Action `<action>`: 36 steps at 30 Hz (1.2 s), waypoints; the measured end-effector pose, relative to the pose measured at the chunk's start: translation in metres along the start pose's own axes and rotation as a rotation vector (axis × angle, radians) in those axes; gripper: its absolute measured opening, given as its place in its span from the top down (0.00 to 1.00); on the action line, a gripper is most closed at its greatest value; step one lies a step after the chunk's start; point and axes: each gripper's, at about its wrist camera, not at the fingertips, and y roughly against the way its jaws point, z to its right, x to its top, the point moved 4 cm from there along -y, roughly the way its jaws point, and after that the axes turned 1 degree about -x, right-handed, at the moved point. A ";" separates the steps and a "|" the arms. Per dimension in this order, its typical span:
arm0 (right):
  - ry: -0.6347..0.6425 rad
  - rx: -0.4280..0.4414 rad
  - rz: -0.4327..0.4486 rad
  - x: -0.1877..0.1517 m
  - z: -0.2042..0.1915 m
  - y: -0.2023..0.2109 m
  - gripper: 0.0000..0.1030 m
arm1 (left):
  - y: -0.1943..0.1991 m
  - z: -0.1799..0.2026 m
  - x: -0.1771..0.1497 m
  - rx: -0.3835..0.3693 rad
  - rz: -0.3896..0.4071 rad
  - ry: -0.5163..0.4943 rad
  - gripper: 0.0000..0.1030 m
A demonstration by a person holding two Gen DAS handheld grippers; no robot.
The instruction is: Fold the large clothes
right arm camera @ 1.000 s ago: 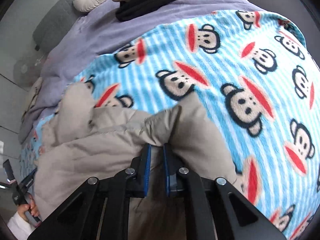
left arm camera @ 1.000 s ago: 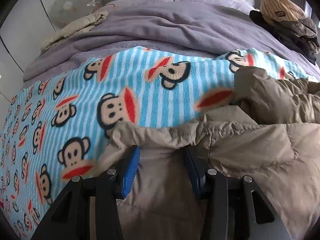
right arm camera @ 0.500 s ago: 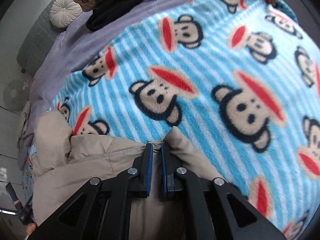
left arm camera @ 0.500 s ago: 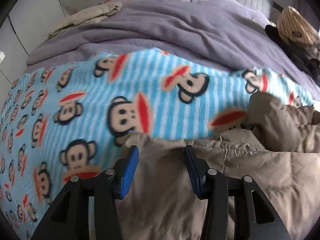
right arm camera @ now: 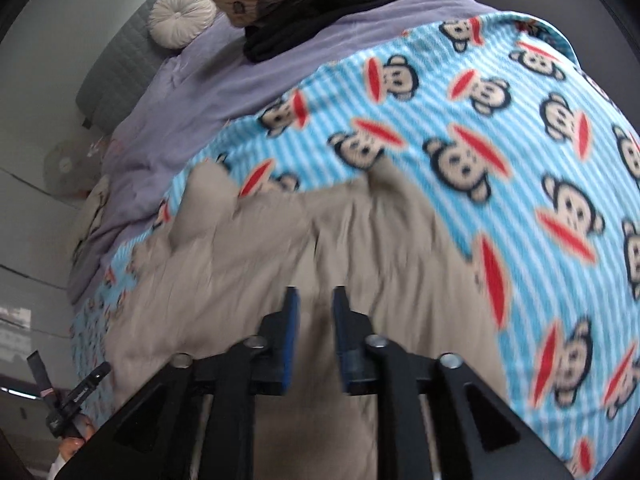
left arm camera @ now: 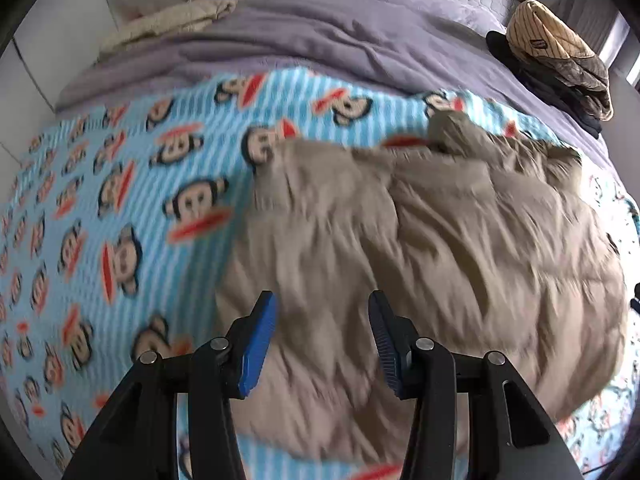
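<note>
A puffy, quilted beige down jacket (left arm camera: 420, 240) lies bunched on a fleece blanket striped in light blue and white and printed with cartoon monkey faces (left arm camera: 132, 208), which covers the near part of a bed. Taking the jacket as landmark: beyond it, past the blanket's far edge, spreads a rumpled lavender quilt (left arm camera: 320, 36); at the far end of that quilt sit a round cream pleated cushion (right arm camera: 182, 14) and a grey quilted headboard (right arm camera: 120, 68). Beyond and to the right of the jacket in the left wrist view rests a pile of folded clothes, a tan pin-striped garment on top of dark ones (left arm camera: 560, 60); beyond and to the left lies a folded cream garment (left arm camera: 172, 20).

The left gripper (left arm camera: 322, 312) hangs above the jacket's near portion, its blue-padded fingers (left arm camera: 258, 344) released and spreading, with nothing pinched between them; jacket cloth shows below through the gap. The right gripper (right arm camera: 316, 304) hangs above the jacket's near edge, its fingers (right arm camera: 290, 332) likewise released and spreading, free of the cloth. In the right wrist view the left gripper (right arm camera: 68, 392) appears at the jacket's far left, held in a hand (right arm camera: 72, 440). Both views are motion-blurred.
</note>
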 end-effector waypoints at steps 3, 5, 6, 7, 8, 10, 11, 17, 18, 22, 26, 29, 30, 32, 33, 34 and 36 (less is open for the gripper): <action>-0.005 0.011 -0.015 -0.026 -0.001 0.010 0.44 | 0.017 0.002 -0.018 -0.004 0.028 0.022 0.07; -0.006 0.015 -0.032 -0.043 0.000 0.016 0.44 | 0.025 0.004 -0.026 0.004 0.040 0.013 0.07; -0.010 0.017 -0.042 -0.052 0.000 0.019 0.44 | 0.027 0.004 -0.031 0.000 0.031 0.012 0.07; -0.016 0.023 -0.051 -0.059 0.001 0.020 0.44 | 0.028 0.004 -0.035 -0.007 0.024 0.016 0.07; -0.022 0.027 -0.059 -0.064 0.002 0.021 0.44 | 0.028 0.004 -0.039 -0.014 0.015 0.022 0.07; -0.037 0.031 -0.076 -0.075 0.006 0.023 0.39 | 0.026 0.003 -0.047 -0.017 -0.008 0.030 0.07; -0.045 0.035 -0.080 -0.079 0.008 0.022 0.34 | 0.026 0.003 -0.052 -0.015 -0.019 0.034 0.07; -0.120 0.074 -0.098 -0.100 0.023 0.024 0.21 | 0.018 0.004 -0.075 -0.014 -0.069 0.047 0.00; -0.130 0.079 -0.102 -0.102 0.026 0.024 0.21 | 0.017 0.005 -0.078 -0.014 -0.074 0.044 0.00; -0.191 0.099 -0.117 -0.113 0.037 0.021 0.02 | 0.015 0.007 -0.088 -0.005 -0.100 0.035 0.00; -0.247 0.117 -0.114 -0.119 0.047 0.021 0.00 | 0.013 0.008 -0.092 0.018 -0.101 0.016 0.00; -0.273 0.134 -0.128 -0.124 0.052 0.017 0.00 | 0.009 0.007 -0.095 0.022 -0.114 0.015 0.00; -0.279 0.143 -0.139 -0.126 0.052 0.015 0.00 | 0.007 0.006 -0.096 0.016 -0.121 0.021 0.00; -0.288 0.157 -0.159 -0.129 0.054 0.011 0.00 | 0.003 0.002 -0.098 0.010 -0.131 0.040 0.00; -0.293 0.162 -0.173 -0.130 0.054 0.009 0.00 | 0.002 0.000 -0.099 0.027 -0.126 0.048 0.00; -0.300 0.171 -0.188 -0.131 0.055 0.006 0.00 | 0.000 -0.004 -0.100 0.054 -0.112 0.048 0.00; -0.327 0.199 -0.202 -0.134 0.055 0.002 0.00 | -0.007 -0.010 -0.103 0.082 -0.120 0.065 0.00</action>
